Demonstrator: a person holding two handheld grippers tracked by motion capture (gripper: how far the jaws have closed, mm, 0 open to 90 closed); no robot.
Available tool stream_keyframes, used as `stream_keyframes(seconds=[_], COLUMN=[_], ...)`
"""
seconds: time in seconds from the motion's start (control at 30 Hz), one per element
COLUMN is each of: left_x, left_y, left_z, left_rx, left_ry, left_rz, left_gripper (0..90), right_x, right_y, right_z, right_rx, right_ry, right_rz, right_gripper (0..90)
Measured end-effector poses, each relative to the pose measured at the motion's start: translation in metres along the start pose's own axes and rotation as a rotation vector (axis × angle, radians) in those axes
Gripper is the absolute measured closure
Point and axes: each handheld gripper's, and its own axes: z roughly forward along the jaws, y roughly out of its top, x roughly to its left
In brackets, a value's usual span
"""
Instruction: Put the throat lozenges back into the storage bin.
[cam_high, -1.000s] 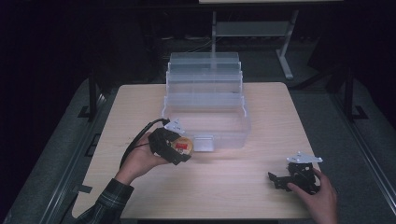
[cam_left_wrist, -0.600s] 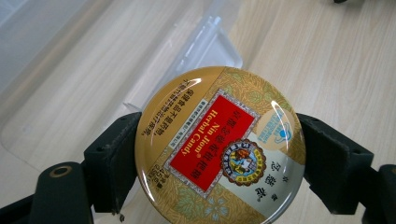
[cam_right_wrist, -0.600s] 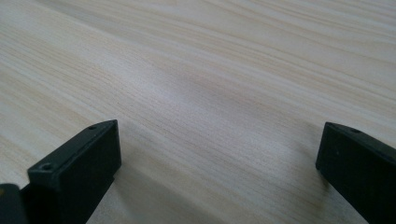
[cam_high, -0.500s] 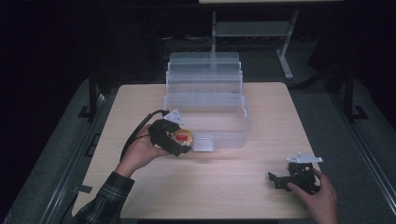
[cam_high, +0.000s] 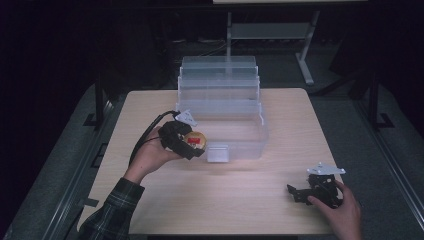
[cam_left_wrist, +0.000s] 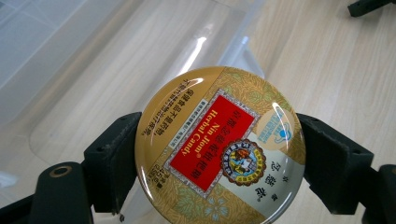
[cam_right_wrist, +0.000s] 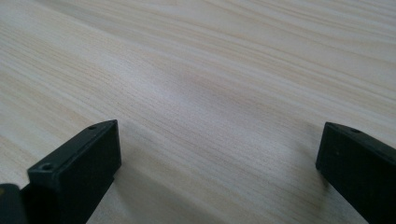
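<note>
Dark lab, lone wooden table (cam_high: 240, 200), metal stand (cam_high: 270, 35) behind

Dark room, pale wooden table (cam_high: 250, 200), grey floor (cam_high: 75, 165)

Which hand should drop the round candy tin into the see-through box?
Left. The left gripper already grips the candy tin right at the clear box. The right gripper sits open, empty and farther off on the table.

- High view: overhead from the person's side, faces forward-down over whole table (cam_high: 280, 125).
- Left gripper view: close, looks along its jaws; candy tin (cam_left_wrist: 219, 147) between them, clear bin (cam_left_wrist: 70, 56) beyond.
- Right gripper view: very close, skims bare tabletop ahead of its jaws; table shared by all three.
</note>
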Motion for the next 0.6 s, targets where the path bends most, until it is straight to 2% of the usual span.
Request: stream_keyframes(seconds=[0.6], left_x=[0.025], left_y=[0.007], left_z=[-0.001], left_rx=[-0.011], left_ry=[0.04], left_rz=[-0.045], left_gripper=[19.5], right_x=[0.0], right_y=[0.0], right_z=[0.0], right_rx=[0.001], right_ry=[0.0], right_rz=[-0.002], right_gripper=[0.0])
